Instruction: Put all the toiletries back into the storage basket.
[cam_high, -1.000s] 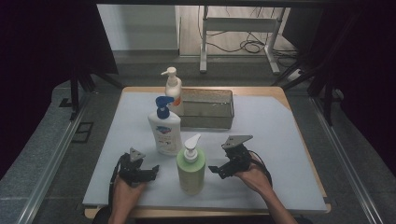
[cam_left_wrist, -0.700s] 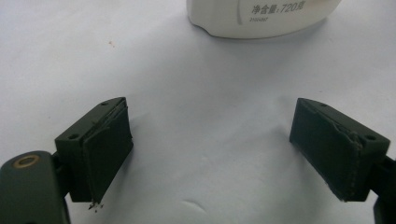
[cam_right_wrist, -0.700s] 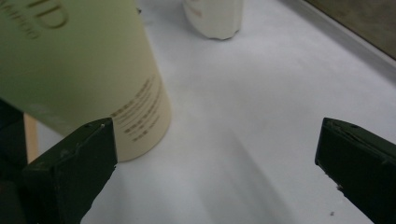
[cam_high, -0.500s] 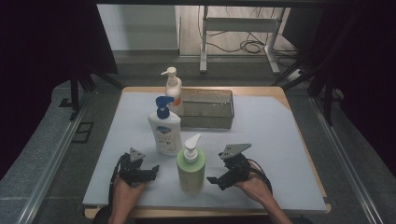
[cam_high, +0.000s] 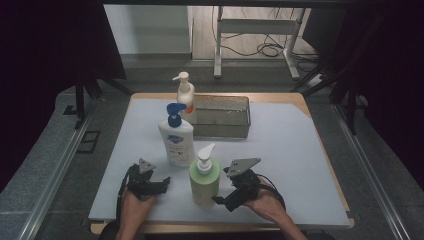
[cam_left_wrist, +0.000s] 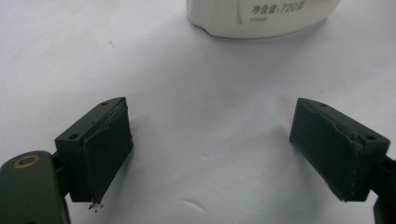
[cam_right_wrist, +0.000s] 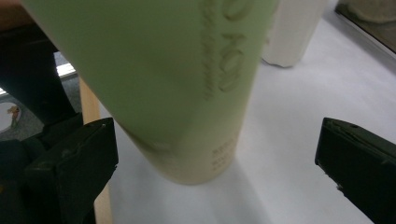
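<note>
Resting near the front left corner of the table (cam_high: 300, 150), the left gripper (cam_high: 162, 183) sits low over the pale surface with its jaws spread wide and nothing between them. In the left gripper view, the base of a white bottle (cam_left_wrist: 261, 18) stands just beyond those jaws, apart from them. From above, that white bottle (cam_high: 176, 140) has a blue pump top and stands upright, a little left of the table's middle. Behind it, toward the back edge, stands a smaller white bottle (cam_high: 185, 97) with a white pump and what looks like an orange label, though it is too small to be sure. It stands just beside the left end of a grey metal tray (cam_high: 222, 116) that lies along the back of the table.

Near the front edge, about midway across, a green bottle (cam_high: 204, 181) with a white pump stands upright. The right gripper (cam_high: 222, 200) is just to its right, pointing at its lower half. In the right gripper view, the jaws stand spread wide on either side of the green bottle (cam_right_wrist: 154, 79), neither visibly touching it. The bottle leans in that view because the camera is tilted.
</note>
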